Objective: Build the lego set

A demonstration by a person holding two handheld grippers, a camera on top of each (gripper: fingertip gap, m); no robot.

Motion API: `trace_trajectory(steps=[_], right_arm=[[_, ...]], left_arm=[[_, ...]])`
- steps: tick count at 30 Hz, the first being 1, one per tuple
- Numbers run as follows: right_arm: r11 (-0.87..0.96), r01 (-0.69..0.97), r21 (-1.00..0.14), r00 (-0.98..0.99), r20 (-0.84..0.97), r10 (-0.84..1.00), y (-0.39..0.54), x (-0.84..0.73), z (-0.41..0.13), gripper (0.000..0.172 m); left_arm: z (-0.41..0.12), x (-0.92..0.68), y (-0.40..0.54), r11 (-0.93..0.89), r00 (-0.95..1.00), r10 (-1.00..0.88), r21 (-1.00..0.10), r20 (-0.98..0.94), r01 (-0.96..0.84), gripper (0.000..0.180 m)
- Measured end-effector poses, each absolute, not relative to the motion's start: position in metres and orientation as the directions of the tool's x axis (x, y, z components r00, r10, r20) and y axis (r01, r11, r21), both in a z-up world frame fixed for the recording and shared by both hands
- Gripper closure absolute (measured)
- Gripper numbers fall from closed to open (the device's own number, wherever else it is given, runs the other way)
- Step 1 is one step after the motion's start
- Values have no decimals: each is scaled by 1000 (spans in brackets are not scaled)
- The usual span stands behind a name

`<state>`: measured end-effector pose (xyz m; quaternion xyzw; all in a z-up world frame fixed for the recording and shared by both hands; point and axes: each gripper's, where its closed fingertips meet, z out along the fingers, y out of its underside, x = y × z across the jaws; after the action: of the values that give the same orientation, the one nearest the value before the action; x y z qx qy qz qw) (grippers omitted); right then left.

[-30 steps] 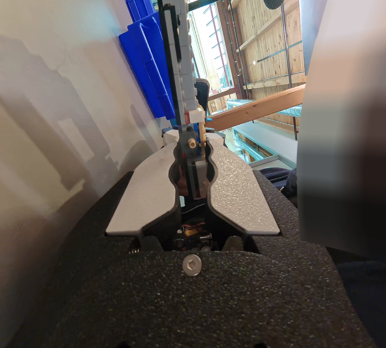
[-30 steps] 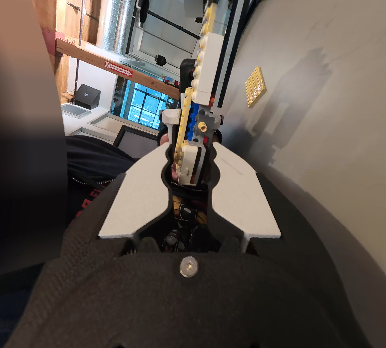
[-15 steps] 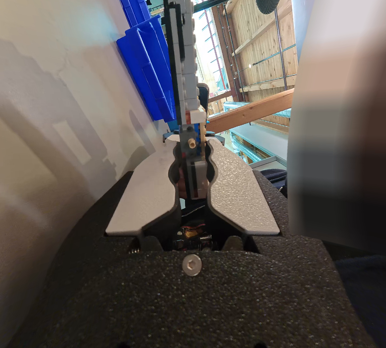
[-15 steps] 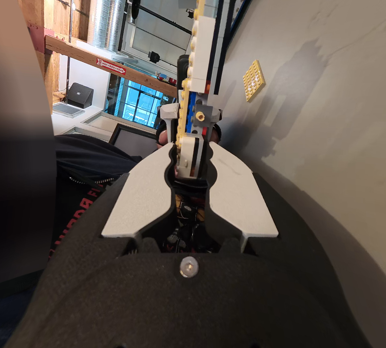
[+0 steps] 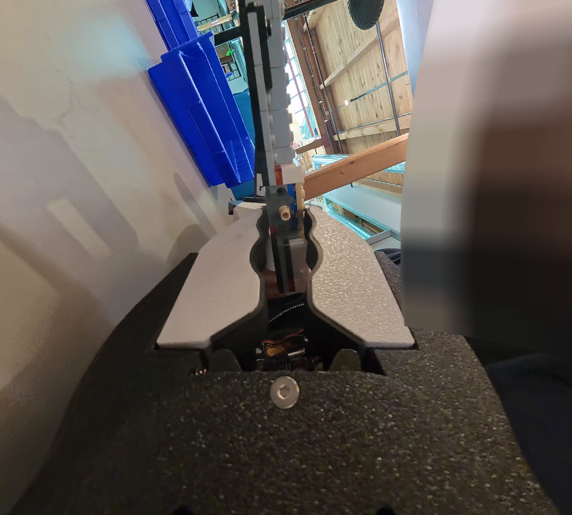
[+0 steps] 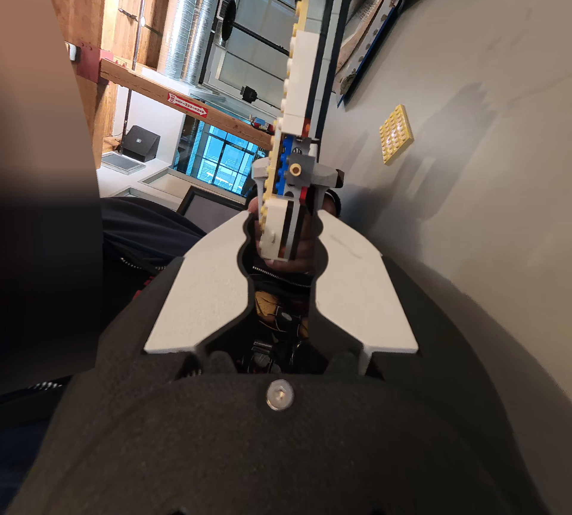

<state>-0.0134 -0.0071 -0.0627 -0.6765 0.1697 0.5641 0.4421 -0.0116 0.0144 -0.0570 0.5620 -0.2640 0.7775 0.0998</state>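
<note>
Model: a long brick model (image 5: 272, 91), grey, black and white with a green cap, is held in the air beside the table (image 5: 62, 97) and touches nothing on it.
Left gripper: my left gripper (image 5: 284, 215) is clamped on the model's near end, by the grey block with the tan pin (image 5: 284, 214). Both fingers press on it, and the right view shows its fingertips (image 6: 261, 170) pinching that same block.
Why so: I judge this grip is low on the model so the long part stands free, and that it bears the weight alone.
Right gripper: my right gripper (image 6: 283, 218) is spread. The model's white-and-black end stands between its fingers (image 6: 216, 268) with a gap on each side, so it holds nothing.
Around: a yellow plate (image 6: 396, 133) lies flat on the table, well apart from the model. Blue bins (image 5: 198, 113) stand behind it.
Change: half a second ago my right fingers sat closer about that end and now they stand wider. The left clamp looks the same.
</note>
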Motion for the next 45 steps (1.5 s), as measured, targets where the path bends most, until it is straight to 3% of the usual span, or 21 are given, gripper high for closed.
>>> trace_trajectory(steps=[14, 27, 41, 45], right_arm=[[-520, -727, -448, 352, -894, 278, 6, -7, -52, 124], [-515, -710, -480, 373, -877, 303, 10, -11, -48, 144], [-505, -754, -419, 276, -901, 335, 6, -8, -49, 146], [-508, -766, -393, 250, -911, 328, 5, -6, -54, 146]], left_arm=[[-51, -16, 10, -829, -396, -106, -301, 912, -471, 159], [-50, -17, 3, -807, -404, -72, -291, 912, -513, 159], [-50, -15, 0, -776, -397, -138, -349, 907, -525, 158], [-52, -8, 7, -797, -362, -146, -326, 921, -508, 145]])
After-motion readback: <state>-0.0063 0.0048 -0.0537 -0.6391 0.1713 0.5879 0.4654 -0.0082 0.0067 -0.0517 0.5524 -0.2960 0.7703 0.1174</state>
